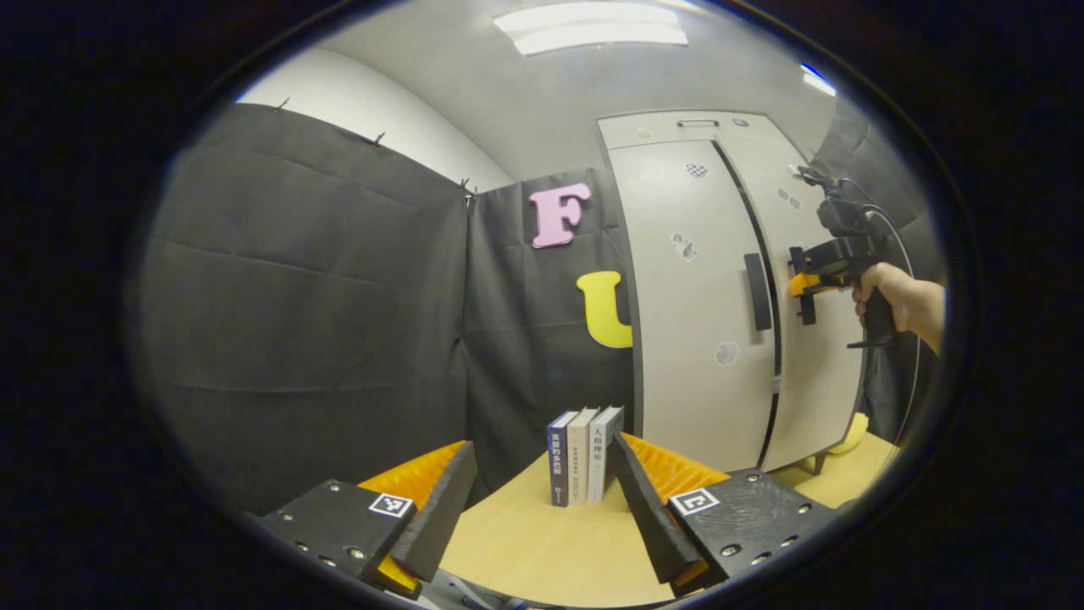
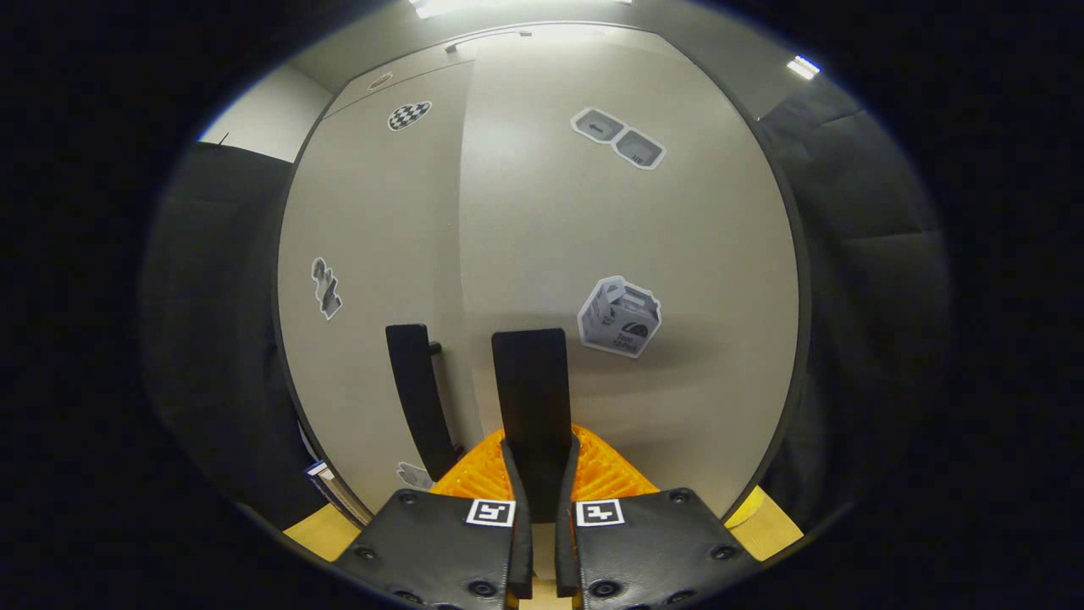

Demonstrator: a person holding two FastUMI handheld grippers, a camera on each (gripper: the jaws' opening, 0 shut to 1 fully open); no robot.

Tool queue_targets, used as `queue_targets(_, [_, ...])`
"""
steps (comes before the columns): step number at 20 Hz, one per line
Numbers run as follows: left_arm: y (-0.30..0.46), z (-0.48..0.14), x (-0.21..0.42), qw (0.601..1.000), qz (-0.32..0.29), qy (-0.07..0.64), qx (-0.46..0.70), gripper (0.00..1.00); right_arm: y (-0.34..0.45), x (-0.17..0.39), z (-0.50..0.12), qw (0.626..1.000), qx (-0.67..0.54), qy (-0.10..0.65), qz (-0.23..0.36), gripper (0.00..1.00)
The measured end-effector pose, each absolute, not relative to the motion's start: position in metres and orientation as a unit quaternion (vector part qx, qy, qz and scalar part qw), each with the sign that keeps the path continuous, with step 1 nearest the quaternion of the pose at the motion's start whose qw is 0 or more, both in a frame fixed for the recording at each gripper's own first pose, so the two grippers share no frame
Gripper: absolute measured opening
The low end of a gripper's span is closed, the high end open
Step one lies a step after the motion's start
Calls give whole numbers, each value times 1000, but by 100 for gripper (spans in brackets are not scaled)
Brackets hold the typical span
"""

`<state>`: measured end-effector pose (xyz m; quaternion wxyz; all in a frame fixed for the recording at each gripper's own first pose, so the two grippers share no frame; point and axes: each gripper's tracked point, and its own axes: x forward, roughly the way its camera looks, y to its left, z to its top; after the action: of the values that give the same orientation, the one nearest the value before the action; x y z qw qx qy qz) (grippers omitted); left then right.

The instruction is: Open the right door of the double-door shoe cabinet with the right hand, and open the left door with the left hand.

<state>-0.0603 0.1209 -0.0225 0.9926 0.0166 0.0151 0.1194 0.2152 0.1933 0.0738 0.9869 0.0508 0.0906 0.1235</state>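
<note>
Pale shoe cabinet (image 1: 720, 296) stands at back of wooden table (image 1: 542, 542), both doors shut. Right gripper (image 2: 540, 457) is squeezed on right door handle (image 2: 532, 398). Left gripper (image 1: 542, 500) fingers spread wide, nr 3 books (image 1: 584, 453). Stickers on doors; words too small to read.

The left gripper view sits well back above the table (image 1: 542, 542), looking across at the cabinet (image 1: 703, 339) from its left. The right gripper view faces the cabinet (image 2: 542, 237) doors close up, square-on. Both share those doors.
</note>
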Motion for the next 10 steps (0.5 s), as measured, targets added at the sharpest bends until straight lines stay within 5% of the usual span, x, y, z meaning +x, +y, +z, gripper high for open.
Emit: queue_targets(10, [77, -16, -46, 998, 62, 6, 21, 94, 173, 180, 76, 978, 54, 110, 170, 9])
